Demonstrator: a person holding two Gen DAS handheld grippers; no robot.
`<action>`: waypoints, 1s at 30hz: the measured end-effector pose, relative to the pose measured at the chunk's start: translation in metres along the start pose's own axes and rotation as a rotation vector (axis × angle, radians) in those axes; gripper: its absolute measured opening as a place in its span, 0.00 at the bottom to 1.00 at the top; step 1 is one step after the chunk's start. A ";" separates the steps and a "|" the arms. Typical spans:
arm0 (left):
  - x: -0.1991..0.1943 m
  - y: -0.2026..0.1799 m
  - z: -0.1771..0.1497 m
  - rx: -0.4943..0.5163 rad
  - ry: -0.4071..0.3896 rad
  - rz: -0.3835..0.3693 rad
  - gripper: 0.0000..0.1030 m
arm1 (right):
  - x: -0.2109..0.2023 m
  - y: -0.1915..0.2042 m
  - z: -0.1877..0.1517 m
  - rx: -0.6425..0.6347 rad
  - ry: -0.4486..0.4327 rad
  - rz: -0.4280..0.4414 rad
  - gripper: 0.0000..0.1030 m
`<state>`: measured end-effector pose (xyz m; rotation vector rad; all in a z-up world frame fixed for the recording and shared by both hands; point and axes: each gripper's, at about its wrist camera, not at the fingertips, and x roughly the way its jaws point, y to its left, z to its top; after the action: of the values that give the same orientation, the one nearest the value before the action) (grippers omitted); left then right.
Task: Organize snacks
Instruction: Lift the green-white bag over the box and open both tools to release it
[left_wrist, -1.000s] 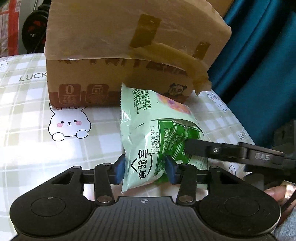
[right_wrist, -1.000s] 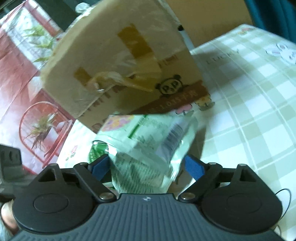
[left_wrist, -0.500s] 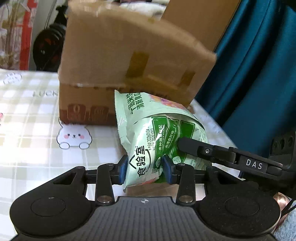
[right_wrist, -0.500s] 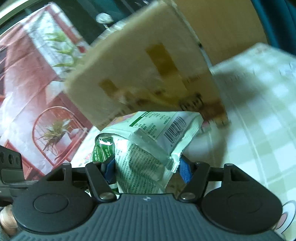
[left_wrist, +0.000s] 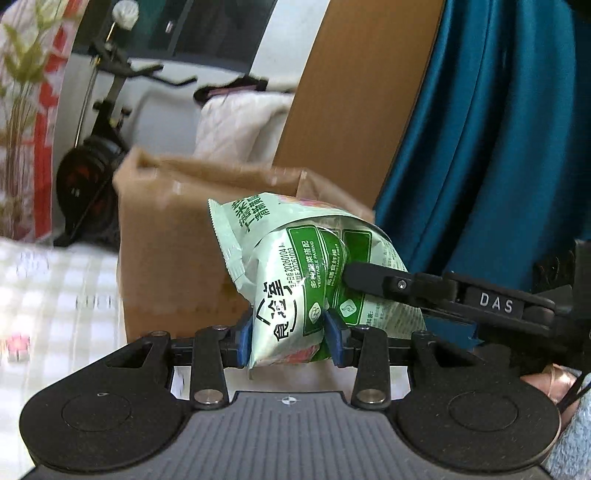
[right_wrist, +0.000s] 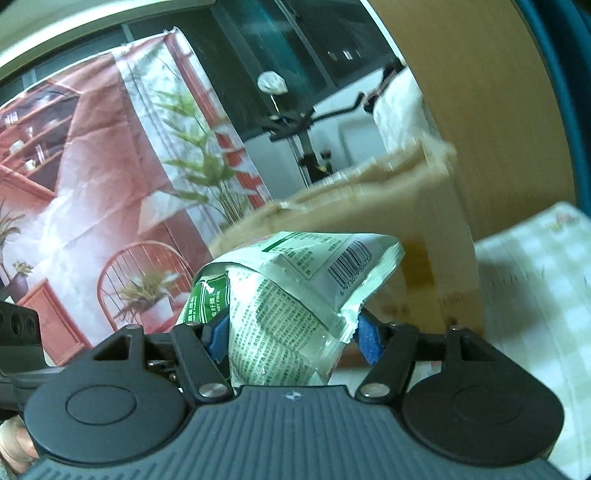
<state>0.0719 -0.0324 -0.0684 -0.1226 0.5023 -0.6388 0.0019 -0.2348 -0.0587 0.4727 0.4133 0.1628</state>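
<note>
Green snack bag (left_wrist: 314, 273) at centre frame, in front of the cardboard box (left_wrist: 173, 236), clamped by left gripper (left_wrist: 291, 336) and right gripper (right_wrist: 291, 332) fingers: light, crinkly, slippery film, so grip crimped seams, not the puffed middle.

The snack bag (left_wrist: 314, 280) sits before the cardboard box (left_wrist: 173, 251), which stands on the table (left_wrist: 55, 291).

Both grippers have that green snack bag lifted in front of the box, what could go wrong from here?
1. The left gripper pinches only the snack bag's bottom corner, so the slick film could slip out.
2. The right gripper squeezes the same bag from the other side; pulling apart might tear it or crush the snacks.
3. The bag hangs below the cardboard box's rim and could catch on it.
</note>
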 end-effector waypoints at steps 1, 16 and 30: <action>0.001 0.001 0.010 0.003 -0.012 -0.005 0.40 | 0.003 0.002 0.009 -0.001 -0.003 0.004 0.66; 0.090 0.033 0.106 0.023 -0.028 0.030 0.40 | 0.097 -0.025 0.142 -0.005 0.008 0.026 0.66; 0.127 0.051 0.108 0.008 0.055 0.122 0.49 | 0.139 -0.063 0.129 0.021 0.058 -0.034 0.68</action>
<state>0.2387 -0.0720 -0.0395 -0.0667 0.5560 -0.5256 0.1857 -0.3091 -0.0321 0.4822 0.4804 0.1395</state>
